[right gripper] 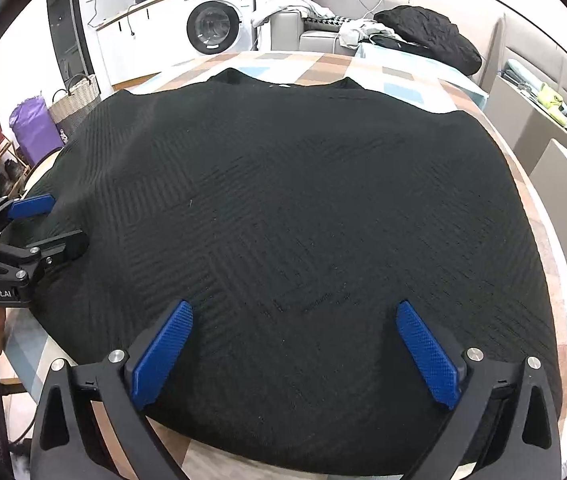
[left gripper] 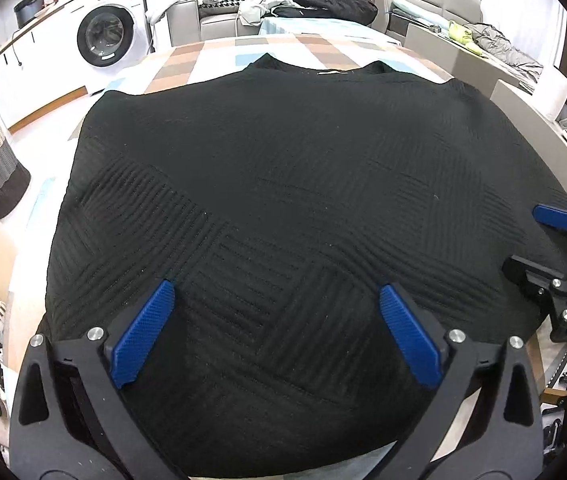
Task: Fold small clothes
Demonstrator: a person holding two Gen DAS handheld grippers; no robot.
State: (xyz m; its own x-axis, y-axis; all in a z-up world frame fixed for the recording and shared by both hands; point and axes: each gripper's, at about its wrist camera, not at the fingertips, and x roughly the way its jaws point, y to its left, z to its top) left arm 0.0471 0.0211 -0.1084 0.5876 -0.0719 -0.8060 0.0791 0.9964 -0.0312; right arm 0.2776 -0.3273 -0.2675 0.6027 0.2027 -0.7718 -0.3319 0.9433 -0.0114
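I see the black knitted top (left gripper: 283,184) lying flat across the checked worktop (left gripper: 219,52), neckline at twelve o'clock, hem at six; my left tool (left gripper: 277,330) hangs released over the hem, blue pads spread wide, nothing between them; my right tool (right gripper: 295,350) is likewise released, jaws wide over the cloth; a washing machine (right gripper: 213,26) stands at eleven o'clock beyond.

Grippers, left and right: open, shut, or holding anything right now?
Left gripper: open wide over the black knit garment, gripping nothing.
Right gripper: open wide over the same garment, gripping nothing.
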